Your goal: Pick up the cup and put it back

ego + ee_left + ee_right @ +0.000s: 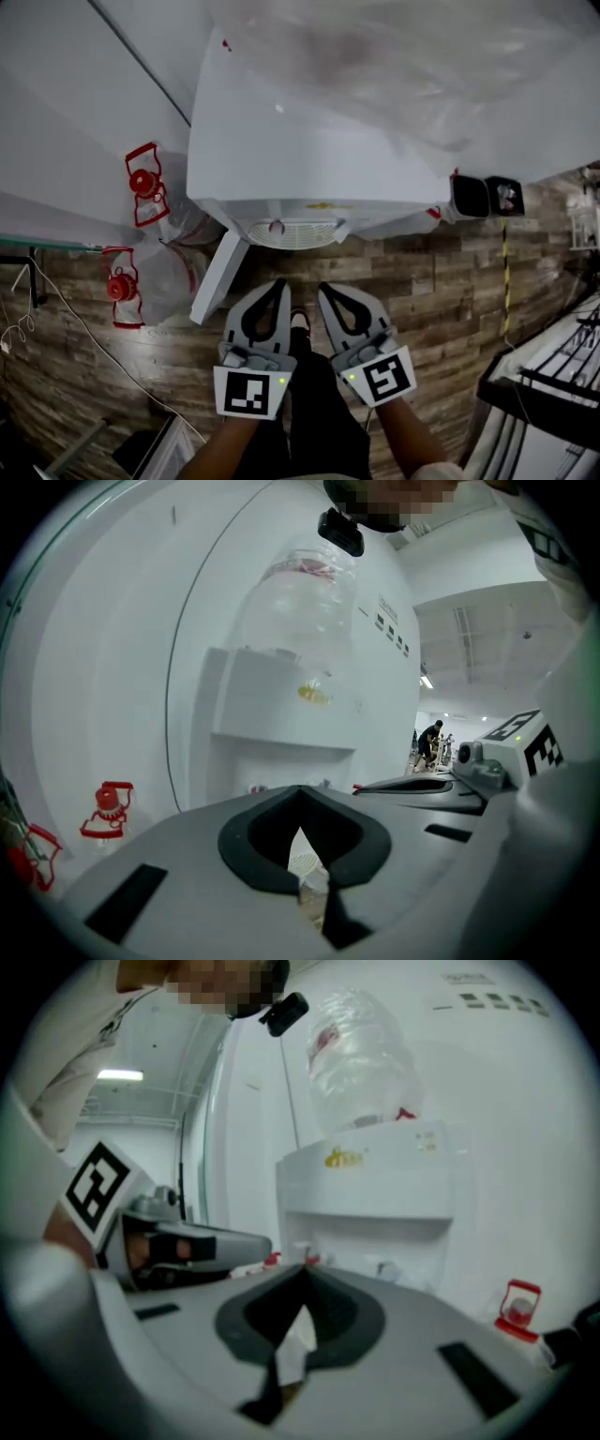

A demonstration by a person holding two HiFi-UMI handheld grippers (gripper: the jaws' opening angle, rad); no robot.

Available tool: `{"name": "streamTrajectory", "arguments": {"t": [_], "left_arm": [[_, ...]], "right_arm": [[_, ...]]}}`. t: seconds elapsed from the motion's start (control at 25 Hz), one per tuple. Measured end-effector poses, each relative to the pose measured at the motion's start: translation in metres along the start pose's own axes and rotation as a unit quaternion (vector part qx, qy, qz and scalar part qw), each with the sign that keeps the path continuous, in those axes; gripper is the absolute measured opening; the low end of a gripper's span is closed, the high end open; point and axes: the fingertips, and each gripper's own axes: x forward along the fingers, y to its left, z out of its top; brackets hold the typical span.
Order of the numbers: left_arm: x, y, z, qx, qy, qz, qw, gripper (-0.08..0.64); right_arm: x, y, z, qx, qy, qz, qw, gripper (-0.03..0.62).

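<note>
Wood-plank floor point(441, 281) carries one white dispenser point(309, 159), upright; two clear jugs point(164, 272) with red caps rest just beside it, at its left.

Head view looks steeply down — both gripper views face dispenser point(309, 169).

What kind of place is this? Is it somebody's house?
Probably not a house: it looks like the water corner of a workplace or big hall. A white water dispenser with a big bottle on top stands on a wood-look floor, with clear jugs with red handles beside it.
</note>
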Motion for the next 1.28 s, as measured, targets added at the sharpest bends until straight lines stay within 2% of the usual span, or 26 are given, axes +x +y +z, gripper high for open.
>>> {"name": "streamTrajectory", "arguments": {"t": [0.2,0.56,0.68,0.84,1.08,1.28], "left_arm": [[-0.031,-0.026,0.076,0.005,-0.001,-0.008,1.0000,0.006],[-0.083,-0.062,0.189,-0.001,-0.022,-0.026,0.9994,0.006],[-0.101,-0.071,0.216,0.003,-0.027,-0.032,0.9991,0.006],[-0.126,-0.074,0.243,0.047,-0.044,-0.049,0.9968,0.006],[-0.161,-0.080,0.292,0.025,-0.086,-0.037,0.9953,0.006],[-0.184,-0.095,0.313,0.029,-0.107,-0.042,0.9929,0.006]], "right_arm": [[-0.030,0.017,0.078,0.010,-0.008,0.006,1.000,0.023],[-0.072,0.045,0.196,0.005,-0.015,0.017,1.000,0.023],[-0.084,0.055,0.229,0.007,-0.012,0.022,1.000,0.023],[-0.092,0.074,0.268,-0.005,-0.017,0.042,0.999,0.023],[-0.122,0.099,0.324,-0.013,-0.051,0.046,0.998,0.023],[-0.148,0.113,0.343,-0.023,-0.064,0.037,0.997,0.023]]}}
